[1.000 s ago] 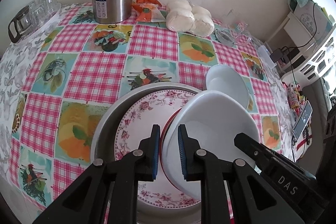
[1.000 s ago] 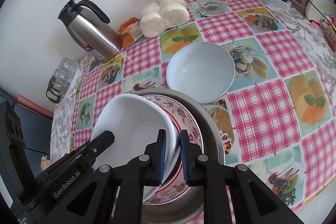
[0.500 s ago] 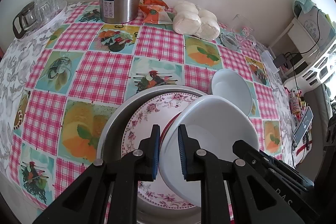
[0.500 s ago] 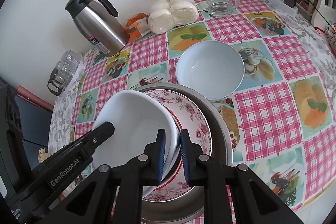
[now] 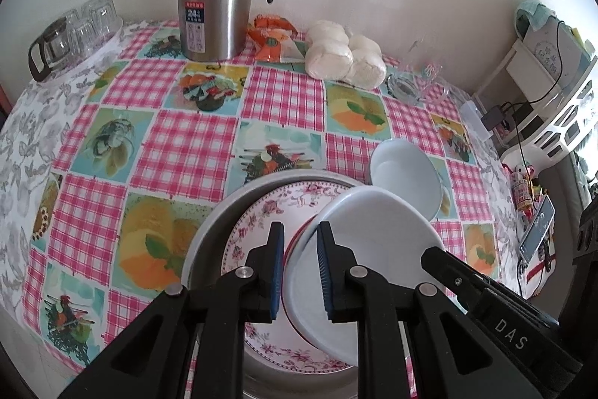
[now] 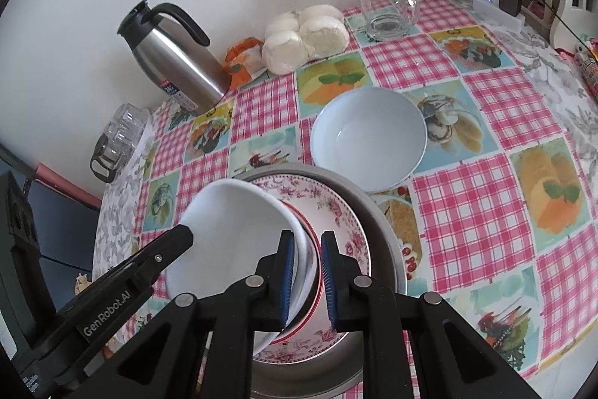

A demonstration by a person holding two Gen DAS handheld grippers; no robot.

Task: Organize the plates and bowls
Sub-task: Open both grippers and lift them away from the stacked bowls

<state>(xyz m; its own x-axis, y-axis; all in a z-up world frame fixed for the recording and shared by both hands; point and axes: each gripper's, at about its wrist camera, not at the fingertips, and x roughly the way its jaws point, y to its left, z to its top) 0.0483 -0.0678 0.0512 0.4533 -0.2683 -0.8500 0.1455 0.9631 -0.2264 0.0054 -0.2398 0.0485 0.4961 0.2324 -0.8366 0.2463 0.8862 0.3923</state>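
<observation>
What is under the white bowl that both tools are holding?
Under the tilted white bowl sits a red-rimmed dish, then the floral plate in a metal basin. The bowl covers most of the dish, so I cannot tell its shape.

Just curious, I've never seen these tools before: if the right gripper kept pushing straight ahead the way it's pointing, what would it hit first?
The right gripper already clamps the white bowl's rim; straight beyond, probably the floral plate in the metal basin, though depth is unclear.

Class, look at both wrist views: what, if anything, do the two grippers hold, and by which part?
Both hold the tilted white bowl by its rim: the left gripper and right gripper on opposite sides; the left's jaws are opening.
</observation>
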